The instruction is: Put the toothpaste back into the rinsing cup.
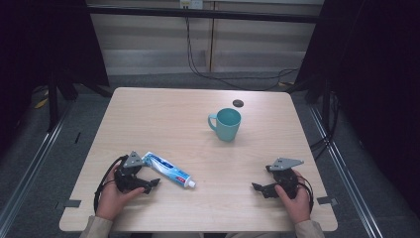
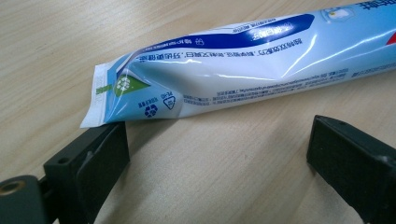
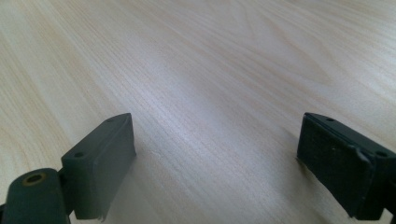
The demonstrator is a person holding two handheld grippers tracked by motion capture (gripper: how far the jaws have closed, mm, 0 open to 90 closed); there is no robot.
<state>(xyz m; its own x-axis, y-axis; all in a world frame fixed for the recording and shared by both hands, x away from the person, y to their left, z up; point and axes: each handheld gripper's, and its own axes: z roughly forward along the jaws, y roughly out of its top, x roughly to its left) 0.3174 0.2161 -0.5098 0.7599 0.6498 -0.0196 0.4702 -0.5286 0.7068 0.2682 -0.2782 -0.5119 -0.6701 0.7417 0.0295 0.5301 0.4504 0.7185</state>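
Just beyond the wide-apart left tongs (image 2: 219, 154) lies the toothpaste tube (image 2: 243, 70), bare table (image 2: 224, 186) between.

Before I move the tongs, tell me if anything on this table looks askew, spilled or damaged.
Nothing spilled or broken. The toothpaste tube lies flat at a slant by the left tongs, dented and creased near its crimped end, as a partly used tube would be. The teal mug stands upright. A small dark disc sits behind it.

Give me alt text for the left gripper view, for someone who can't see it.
A blue and white toothpaste tube lies on a light wooden table, its flat crimped end at the left. The left gripper stands open just short of it, one black jaw tip close to the crimped corner.
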